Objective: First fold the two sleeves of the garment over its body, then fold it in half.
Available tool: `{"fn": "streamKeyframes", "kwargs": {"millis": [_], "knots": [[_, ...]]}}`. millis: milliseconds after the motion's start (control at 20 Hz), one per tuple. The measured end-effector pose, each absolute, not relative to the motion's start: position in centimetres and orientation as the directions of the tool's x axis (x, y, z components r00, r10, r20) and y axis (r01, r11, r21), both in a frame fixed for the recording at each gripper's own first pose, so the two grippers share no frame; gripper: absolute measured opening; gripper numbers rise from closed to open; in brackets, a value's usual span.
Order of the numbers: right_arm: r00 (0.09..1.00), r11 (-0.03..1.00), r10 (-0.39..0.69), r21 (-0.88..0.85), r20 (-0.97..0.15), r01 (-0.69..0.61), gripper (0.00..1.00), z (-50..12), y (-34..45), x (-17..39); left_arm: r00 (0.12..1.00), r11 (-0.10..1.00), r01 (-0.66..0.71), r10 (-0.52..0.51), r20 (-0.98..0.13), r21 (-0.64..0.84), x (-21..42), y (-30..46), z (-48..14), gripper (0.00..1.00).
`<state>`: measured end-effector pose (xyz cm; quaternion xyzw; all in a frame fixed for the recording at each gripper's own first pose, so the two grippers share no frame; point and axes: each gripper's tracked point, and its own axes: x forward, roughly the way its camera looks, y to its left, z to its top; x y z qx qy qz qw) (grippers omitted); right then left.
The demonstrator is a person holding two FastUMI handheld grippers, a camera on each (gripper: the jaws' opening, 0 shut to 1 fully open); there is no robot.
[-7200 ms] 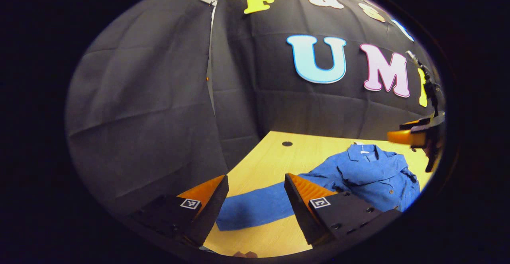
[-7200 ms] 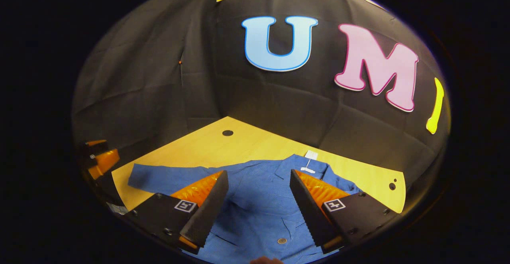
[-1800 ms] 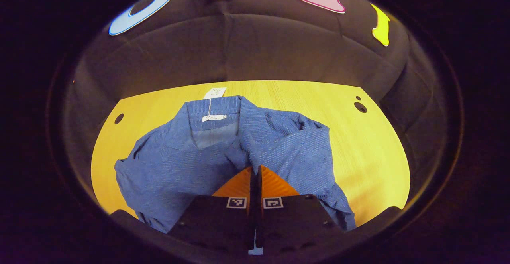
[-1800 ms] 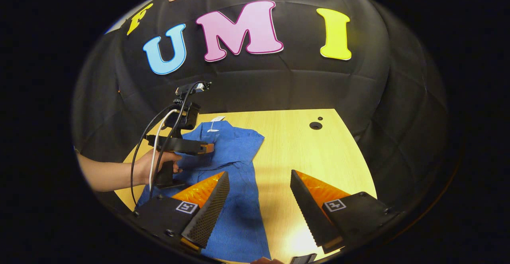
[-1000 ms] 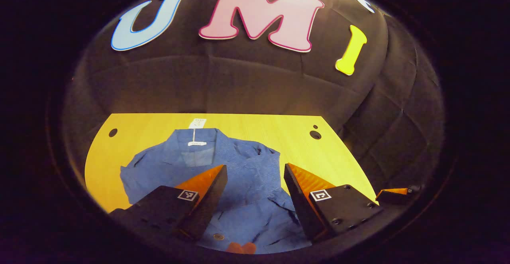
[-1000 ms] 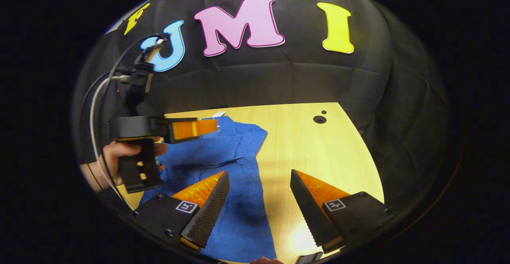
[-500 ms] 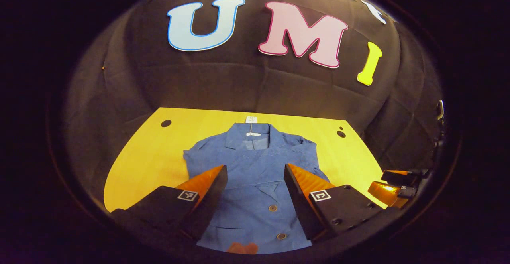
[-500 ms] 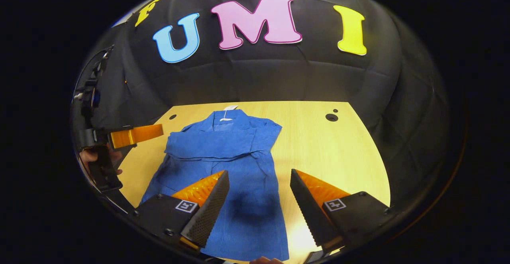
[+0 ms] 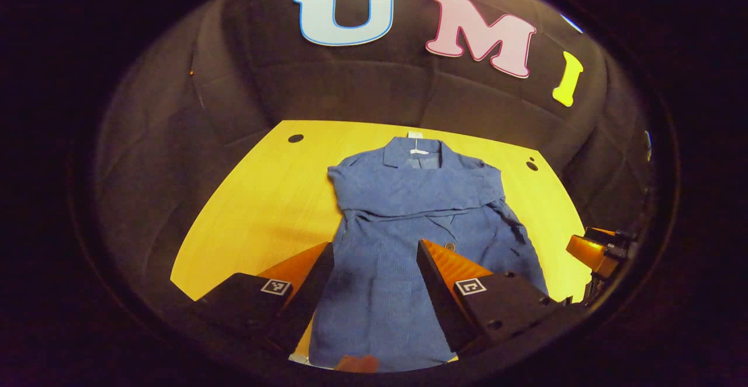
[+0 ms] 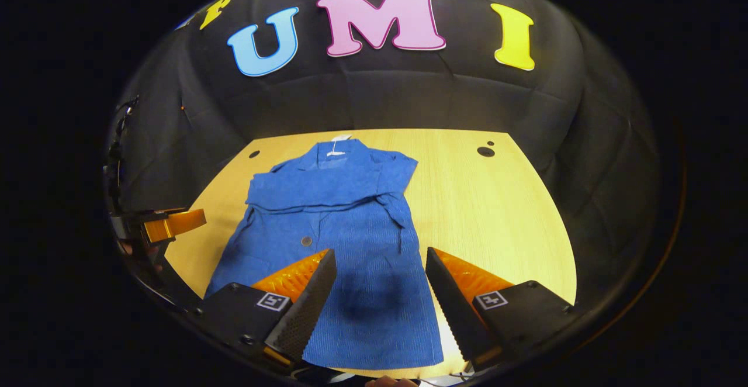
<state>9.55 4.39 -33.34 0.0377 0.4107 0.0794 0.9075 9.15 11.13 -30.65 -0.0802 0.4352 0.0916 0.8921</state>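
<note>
Both claws now back, shirt (image 9: pixel 409 217) flat beyond them.

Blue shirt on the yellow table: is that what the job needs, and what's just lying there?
For the job:
- blue buttoned shirt, sleeves folded across its chest
- left gripper, open
- right gripper, open

Just there:
- yellow wooden table
- white paper tag at the collar

Left gripper (image 9: pixel 374 252): jaws spread wide, nothing between them, angled downward. Right gripper (image 10: pixel 380 261): jaws spread wide, nothing held, angled downward, level beside the left one.
</note>
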Motion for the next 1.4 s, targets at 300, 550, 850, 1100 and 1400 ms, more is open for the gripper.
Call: {"fn": "streamKeyframes", "kwargs": {"millis": [300, 550, 850, 1100, 1400], "knots": [[0.584, 0.987, 0.150, 0.083, -0.798, -0.140, 0.99, -37.2, 3.2, 5.1, 0.479, 0.962, -0.274, 0.119, -0.870, -0.020, 2.6, 12.2, -35.8, 0.85], [0.491, 0.990, 0.123, 0.070, -0.862, -0.125, 0.99, -41.1, 1.5, 1.4, 0.392, 0.959, -0.282, 0.143, -0.909, 0.029, -0.2, 13.2, -39.0, 0.85], [0.405, 0.995, 0.085, 0.057, -0.910, -0.080, 1.00, -43.9, -0.2, -0.6, 0.311, 0.960, -0.278, 0.132, -0.941, 0.043, -2.2, 13.4, -41.5, 0.85], [0.319, 0.997, 0.069, 0.056, -0.945, -0.049, 1.00, -45.7, -0.8, -2.1, 0.236, 0.961, -0.267, 0.141, -0.961, 0.076, -3.6, 13.9, -42.8, 0.85], [0.264, 0.998, 0.060, 0.055, -0.963, -0.027, 1.00, -46.5, -1.1, -3.0, 0.183, 0.958, -0.260, 0.169, -0.969, 0.119, -4.4, 14.5, -43.2, 0.86]]}}
